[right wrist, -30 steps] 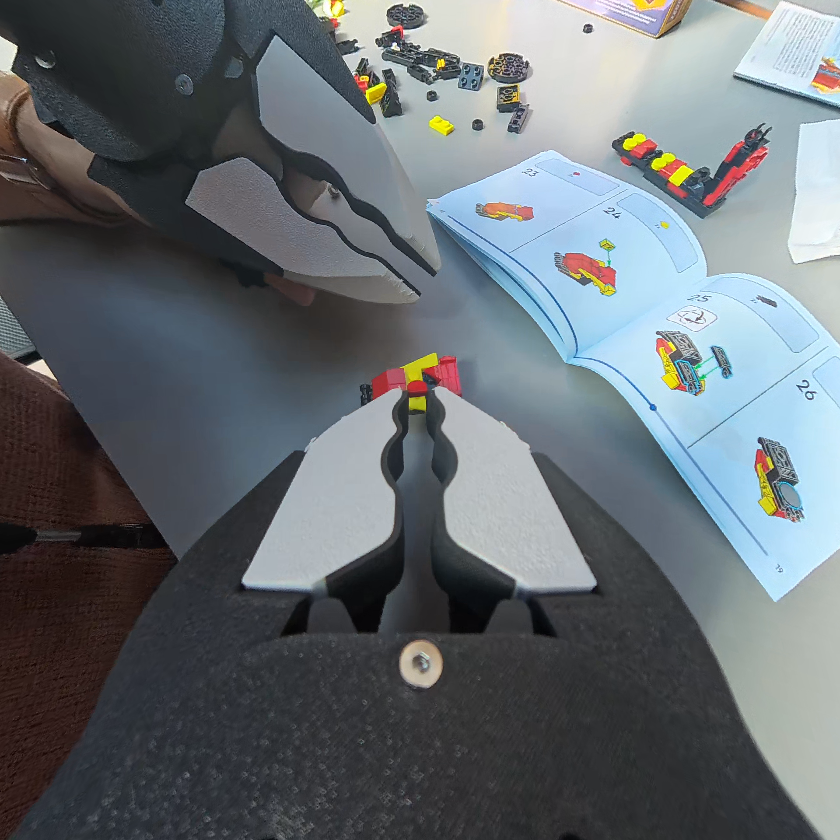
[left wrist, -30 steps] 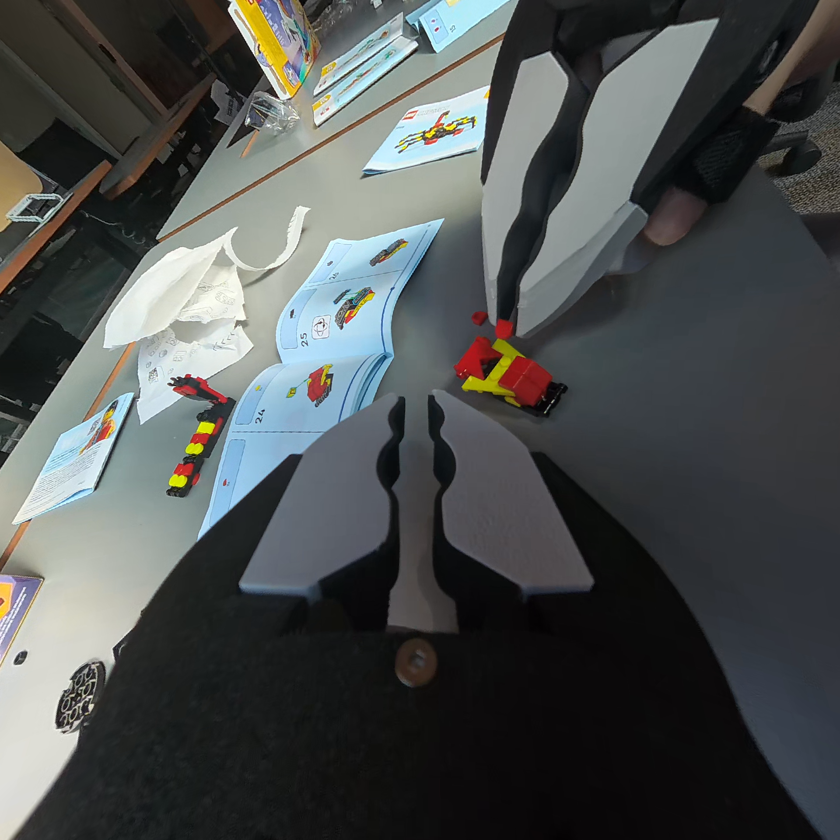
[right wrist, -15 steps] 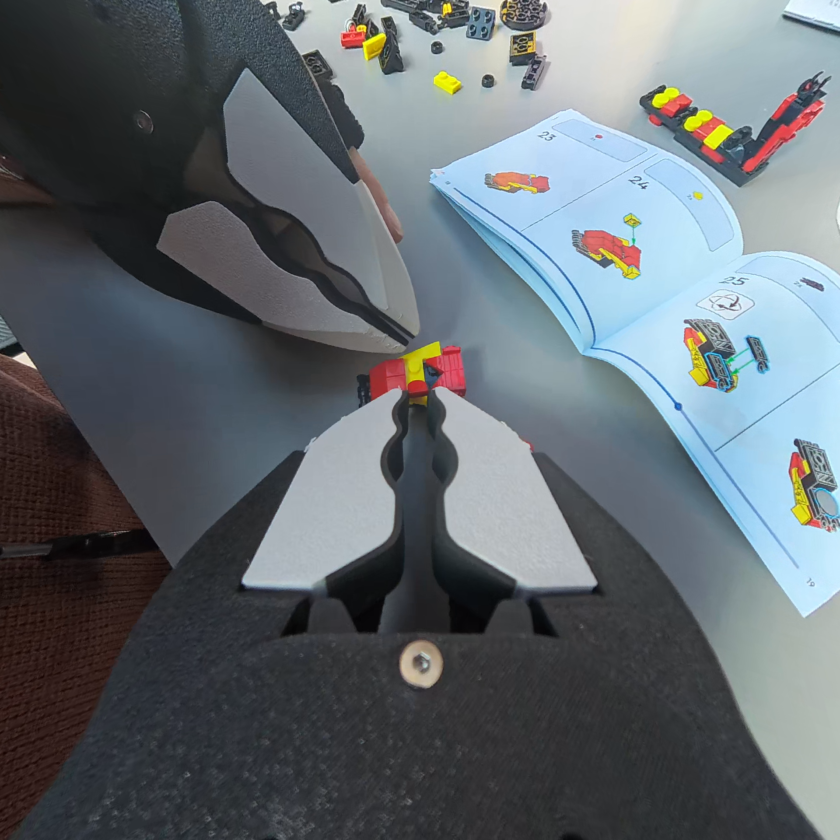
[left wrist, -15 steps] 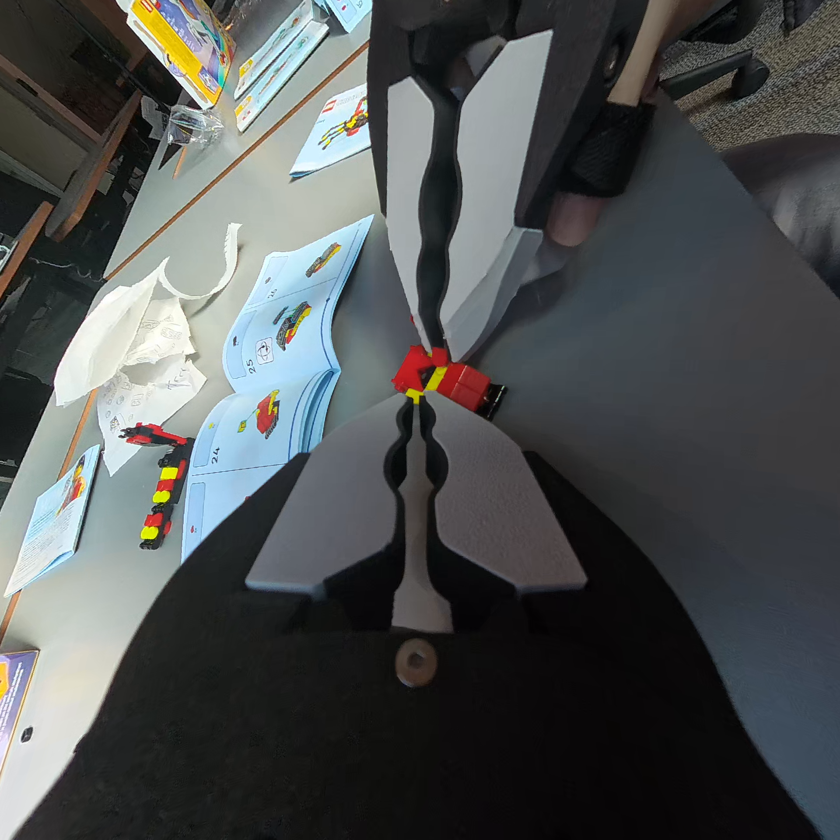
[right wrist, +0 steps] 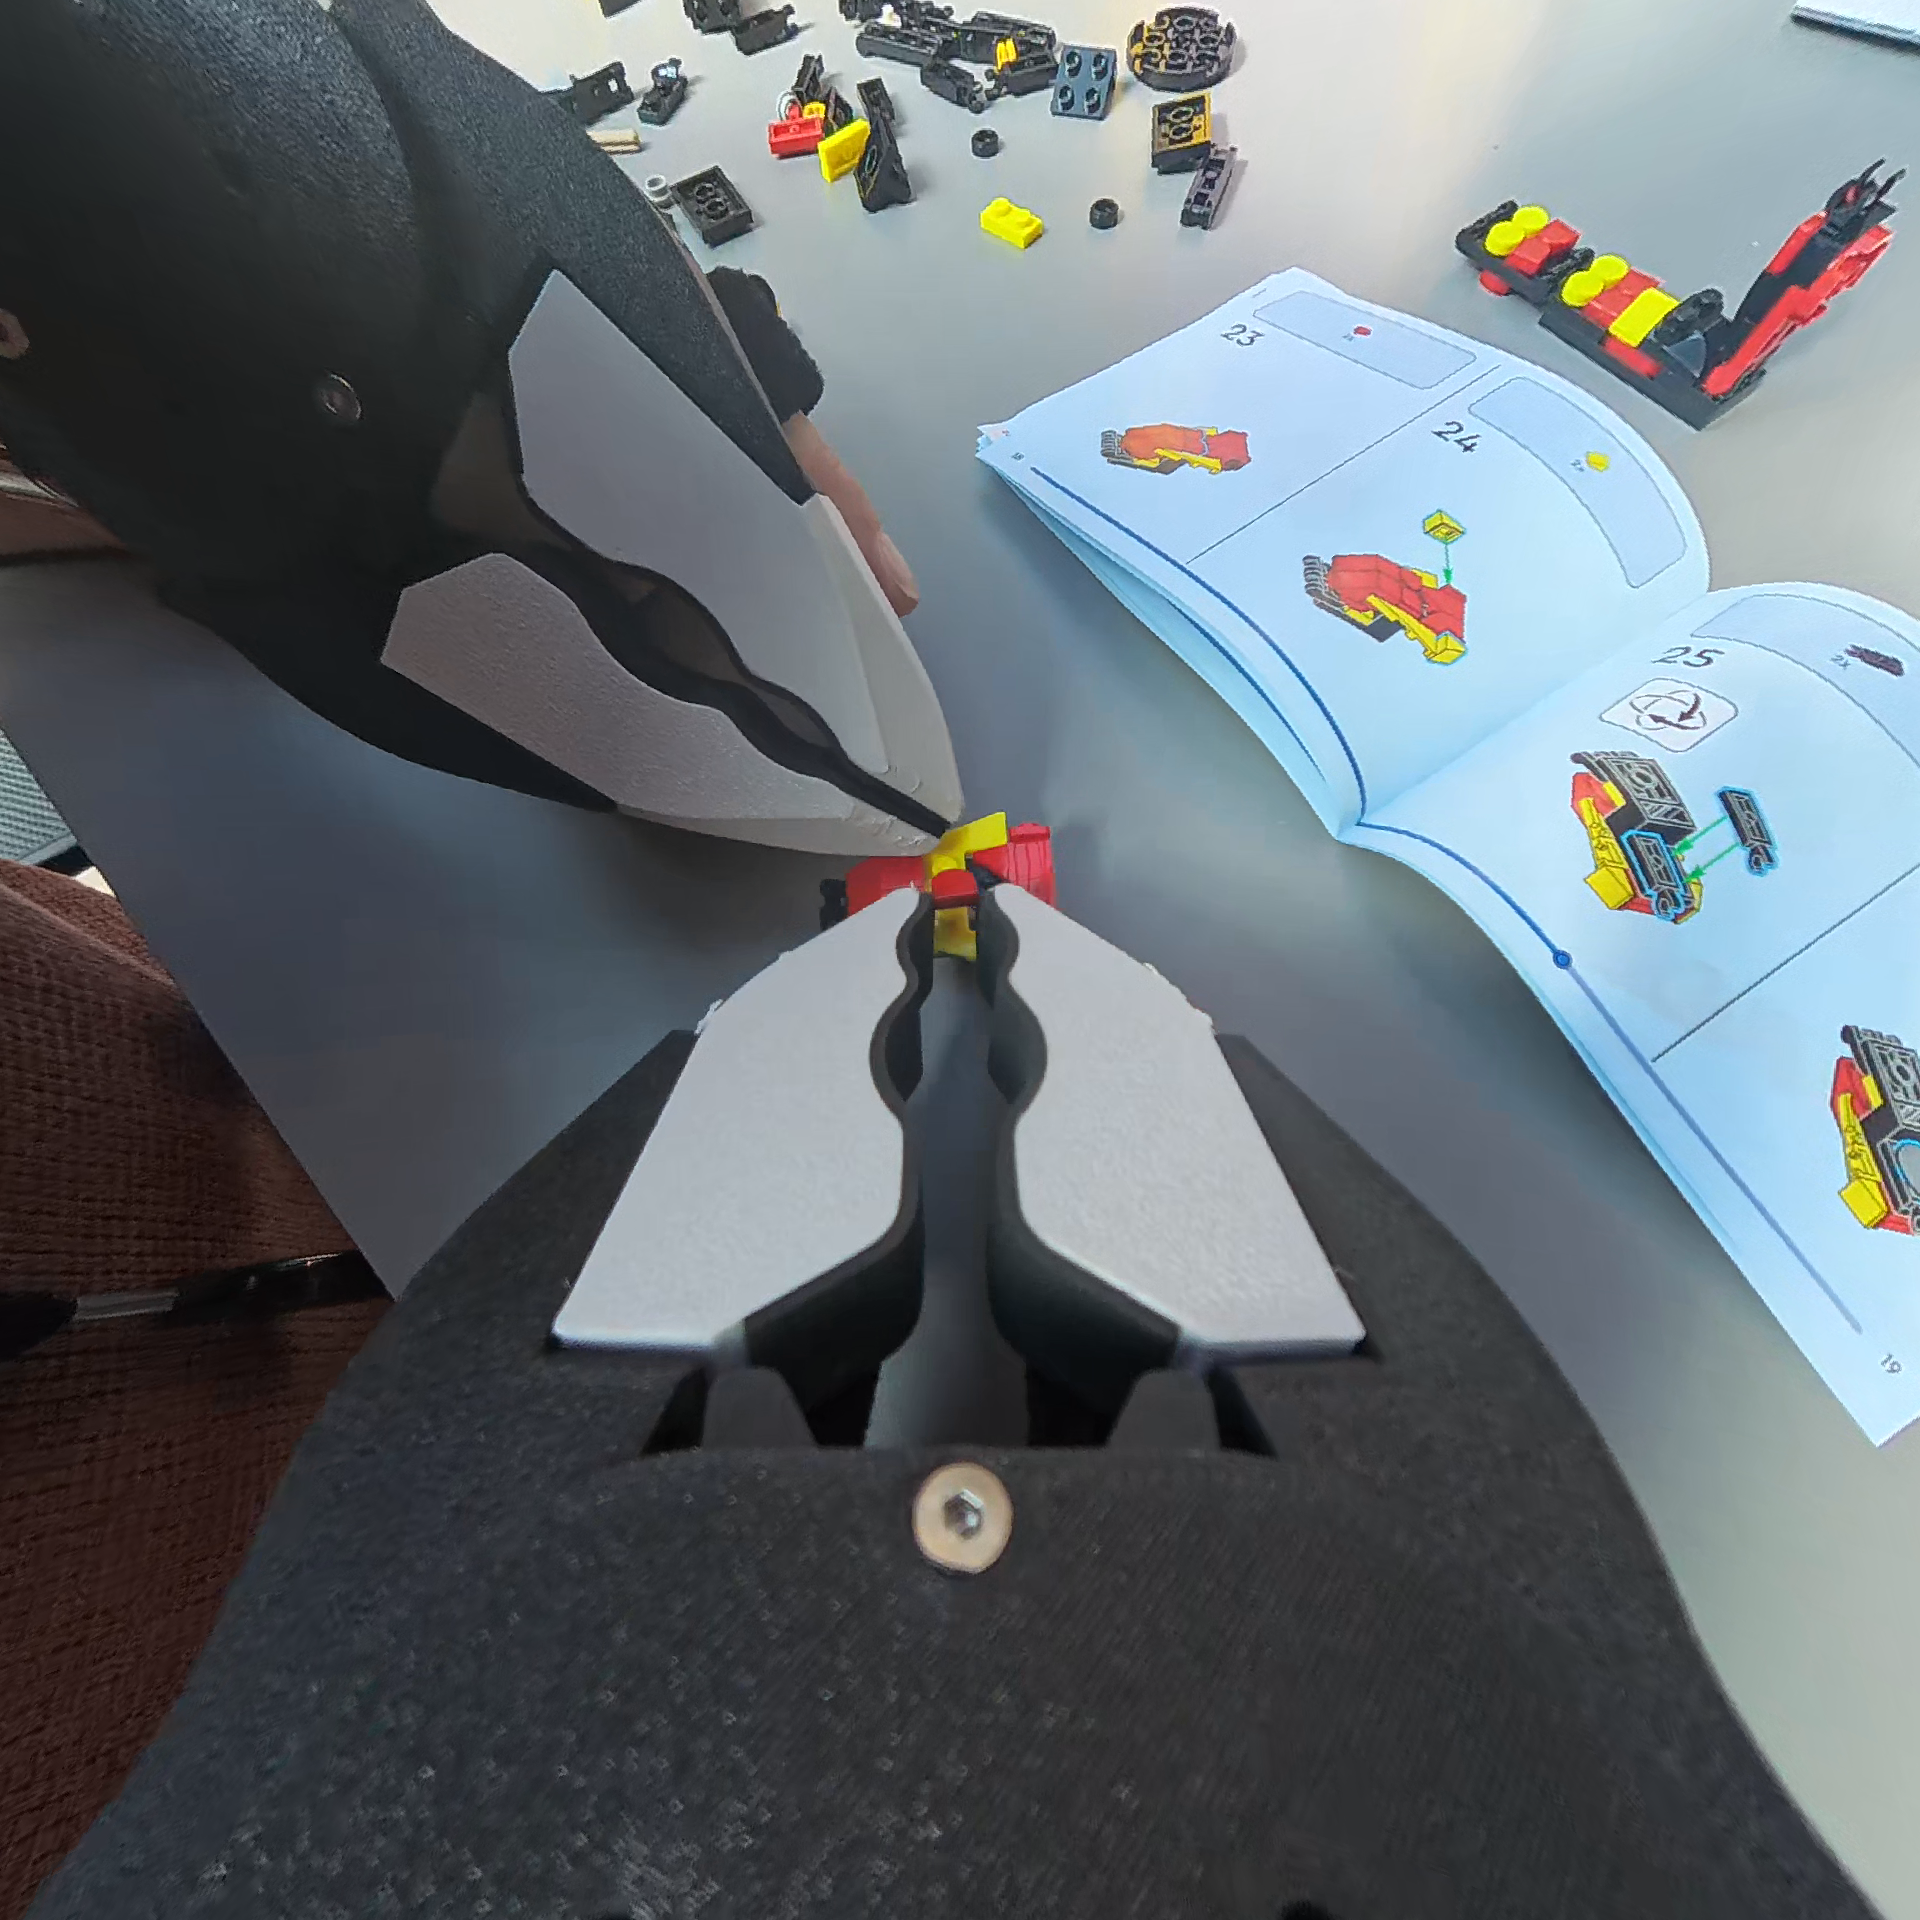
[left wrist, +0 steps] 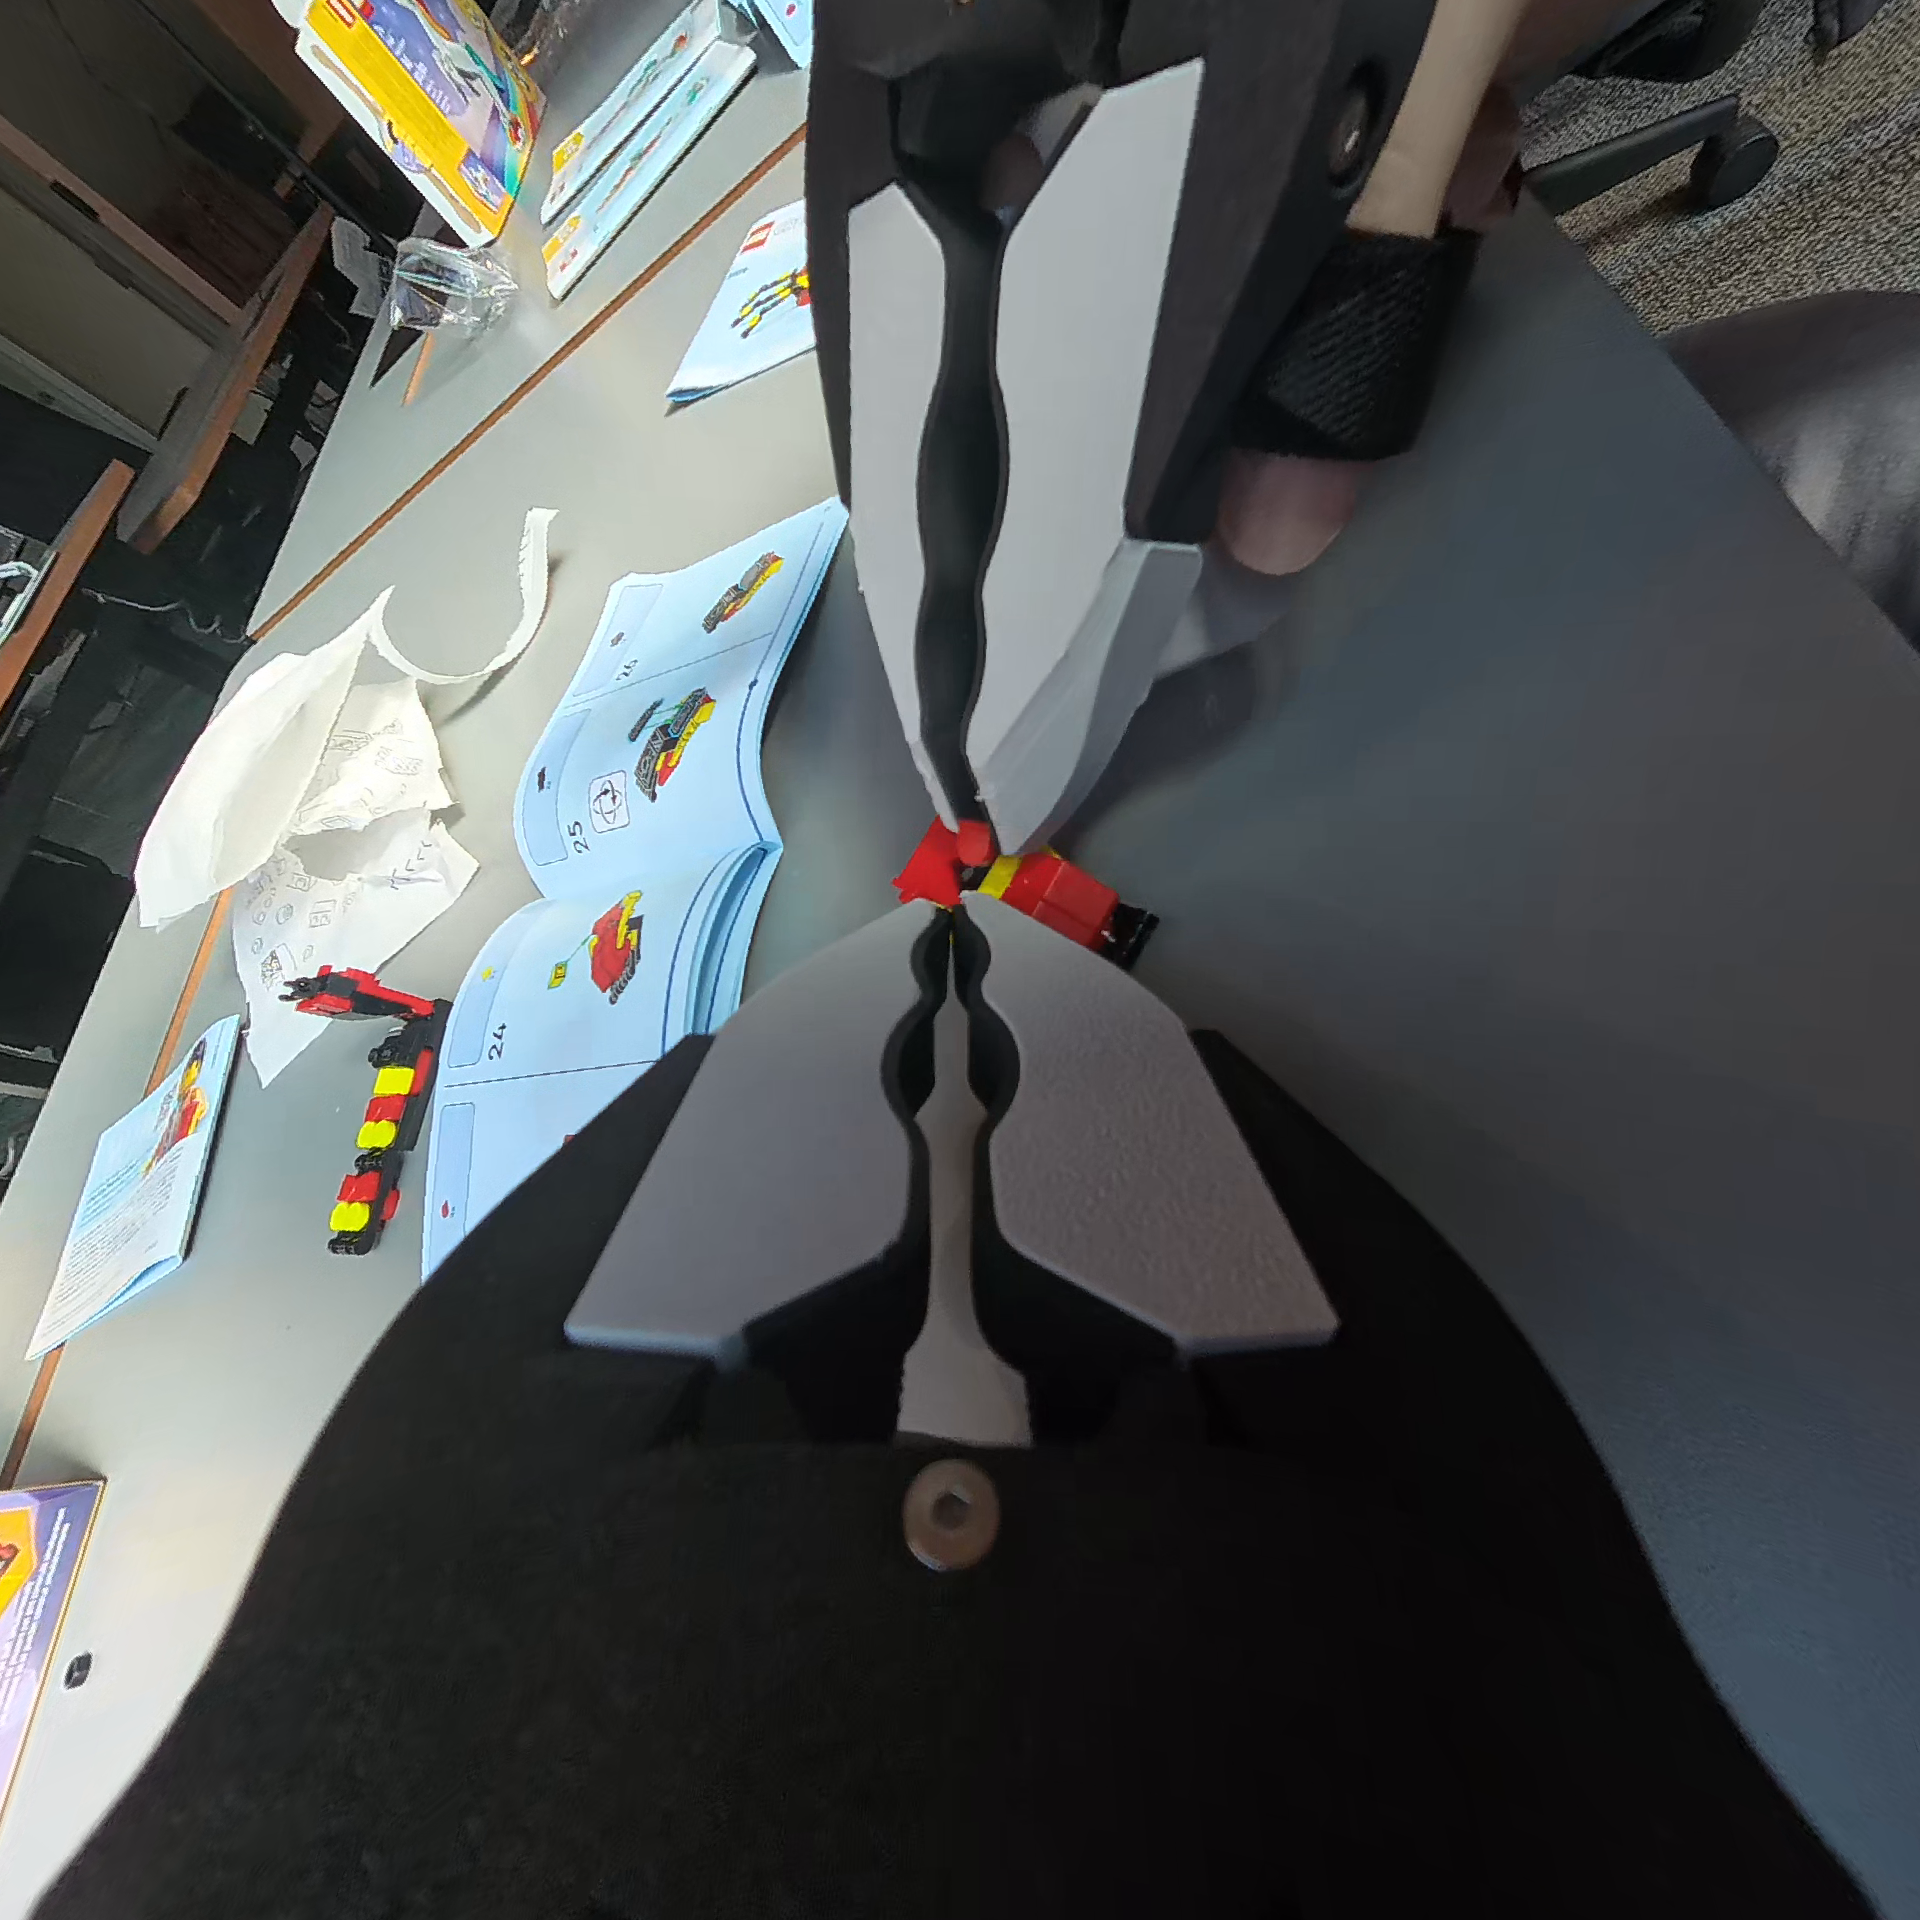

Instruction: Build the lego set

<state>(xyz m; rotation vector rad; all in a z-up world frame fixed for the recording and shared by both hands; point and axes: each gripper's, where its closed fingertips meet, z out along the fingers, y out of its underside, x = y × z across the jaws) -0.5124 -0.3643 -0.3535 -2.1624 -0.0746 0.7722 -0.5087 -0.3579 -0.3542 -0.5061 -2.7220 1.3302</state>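
Note:
A small red and yellow lego assembly (left wrist: 1049, 888) lies on the grey table; it also shows in the right wrist view (right wrist: 1023, 857). My left gripper (left wrist: 954, 916) is shut, its tips pinching the assembly's yellow part; in the right wrist view it (right wrist: 940, 831) comes in from the left. My right gripper (right wrist: 951, 904) is shut on a tiny red brick (right wrist: 951, 886) and holds it on top of the assembly. In the left wrist view it (left wrist: 977, 816) comes down from above with the red brick (left wrist: 971, 840) at its tips.
An open blue instruction booklet (right wrist: 1455, 623) lies right of the assembly. A long black, red and yellow sub-build (right wrist: 1662, 301) sits beyond it. Several loose pieces (right wrist: 997, 125) lie at the far side. Torn white paper bags (left wrist: 281, 748), leaflets and boxes lie farther off. My two grippers' fingertips are within a few centimetres of each other.
My left gripper moved forward to the assembly and closed on its yellow part. My right gripper brought the tiny red brick down onto the assembly's top.

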